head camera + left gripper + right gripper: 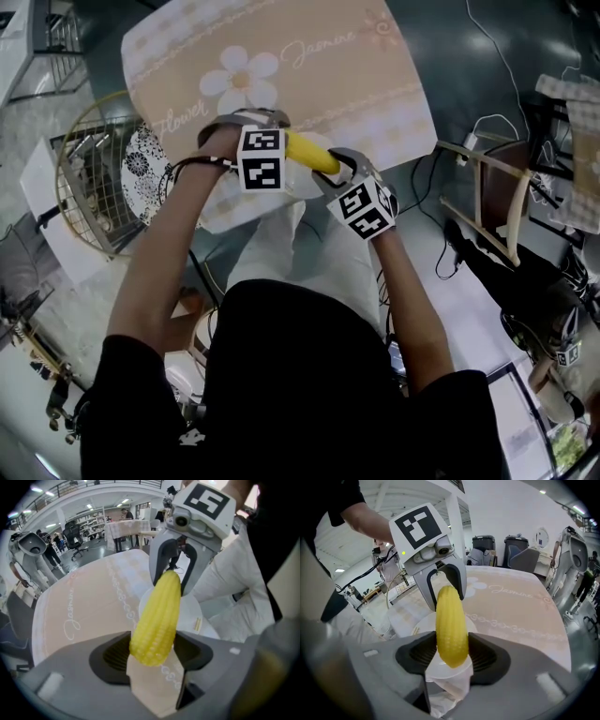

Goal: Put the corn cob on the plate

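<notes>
A yellow corn cob (310,153) is held level in the air between both grippers, one at each end. My left gripper (284,141) is shut on its left end, seen close up as the corn cob (157,616) in the left gripper (152,652). My right gripper (330,172) is shut on the other end, where the corn cob (451,625) sits between the pads of the right gripper (452,657). Directly below it, at the table's near edge, lies a white plate (305,185), also seen as the plate (199,616) and the plate (421,623).
The table (328,84) wears a beige cloth with a daisy print. A round wire basket (89,178) and a patterned dish (142,169) stand at its left. A wooden chair (487,202) and cables are on the right.
</notes>
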Tool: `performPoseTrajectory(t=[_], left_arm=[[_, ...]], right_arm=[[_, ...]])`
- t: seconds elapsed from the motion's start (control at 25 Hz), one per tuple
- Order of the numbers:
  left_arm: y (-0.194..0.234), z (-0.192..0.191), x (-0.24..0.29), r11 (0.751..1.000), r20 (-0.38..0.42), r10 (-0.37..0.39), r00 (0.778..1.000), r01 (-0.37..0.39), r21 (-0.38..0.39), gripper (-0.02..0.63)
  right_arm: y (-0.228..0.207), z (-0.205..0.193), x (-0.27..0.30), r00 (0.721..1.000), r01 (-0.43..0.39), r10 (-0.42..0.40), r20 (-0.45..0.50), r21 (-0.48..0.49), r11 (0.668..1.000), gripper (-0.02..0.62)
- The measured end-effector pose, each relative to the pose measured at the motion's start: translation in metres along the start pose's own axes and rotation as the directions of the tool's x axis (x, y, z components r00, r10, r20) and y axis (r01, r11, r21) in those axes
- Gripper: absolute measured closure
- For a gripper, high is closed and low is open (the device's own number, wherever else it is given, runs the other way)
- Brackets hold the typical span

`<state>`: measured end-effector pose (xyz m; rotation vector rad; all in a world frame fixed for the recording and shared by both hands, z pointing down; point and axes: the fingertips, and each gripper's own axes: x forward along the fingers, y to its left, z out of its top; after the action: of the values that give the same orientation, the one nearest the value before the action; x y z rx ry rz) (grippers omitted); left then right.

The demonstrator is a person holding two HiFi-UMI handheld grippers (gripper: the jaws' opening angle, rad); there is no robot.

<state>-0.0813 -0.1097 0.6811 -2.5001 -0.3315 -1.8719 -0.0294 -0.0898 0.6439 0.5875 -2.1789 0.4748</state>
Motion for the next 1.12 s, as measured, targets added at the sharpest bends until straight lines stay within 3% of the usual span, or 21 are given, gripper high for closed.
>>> performPoseTrajectory(t=[0.52, 1.12], left_arm=[[-0.022, 0.009, 0.019, 1.0, -0.036, 0.01, 0.999, -0.01, -0.011, 0.308], [-0.031, 0.006, 0.029, 0.999, -0.047, 0.032, 0.998, -0.033, -0.002, 0.322]], right_arm=[[0.012, -0.029, -0.002, 0.999, -0.017, 0.017, -0.04, -0.008, 1.0, 0.387], [0.016, -0.042, 0.004, 0.997, -0.005, -0.001, -0.072, -0.082, 0.997, 0.387]])
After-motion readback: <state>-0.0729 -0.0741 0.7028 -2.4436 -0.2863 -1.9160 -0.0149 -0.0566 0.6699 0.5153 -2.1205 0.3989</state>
